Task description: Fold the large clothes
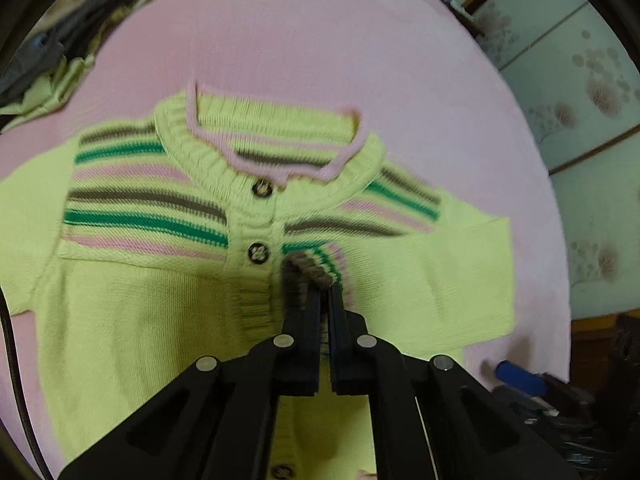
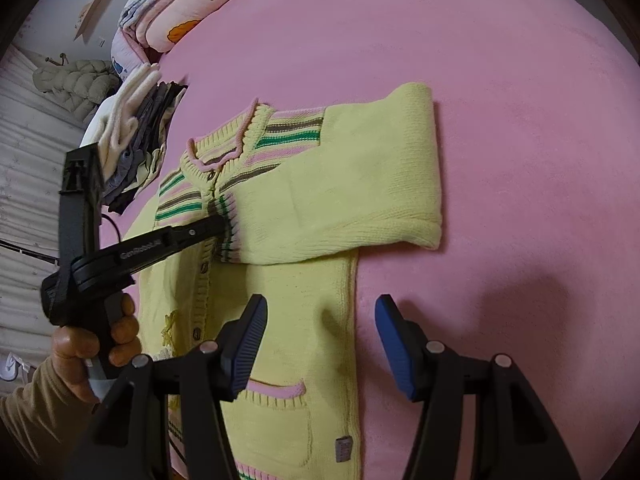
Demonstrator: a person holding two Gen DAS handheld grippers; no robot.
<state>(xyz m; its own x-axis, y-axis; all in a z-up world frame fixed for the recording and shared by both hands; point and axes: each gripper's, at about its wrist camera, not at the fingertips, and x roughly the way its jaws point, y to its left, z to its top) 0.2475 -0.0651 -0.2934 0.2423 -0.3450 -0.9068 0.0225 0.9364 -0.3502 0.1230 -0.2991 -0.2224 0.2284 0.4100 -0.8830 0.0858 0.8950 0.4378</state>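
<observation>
A yellow-green knit cardigan with brown, green and pink stripes lies buttoned and face up on the pink bed cover. In the right wrist view its sleeve is folded across the chest, with the striped cuff near the button band. My left gripper is shut, its tips right at the bunched cuff; no fabric shows between the pads. The same left gripper reaches in from the left. My right gripper hangs open over the cardigan at its side edge, holding nothing.
A pile of grey and pale clothes sits beyond the collar, and folded quilts lie at the far edge. A hand in a tan sleeve grips the left tool. The bed cover stretches right. A patterned wall panel stands beside the bed.
</observation>
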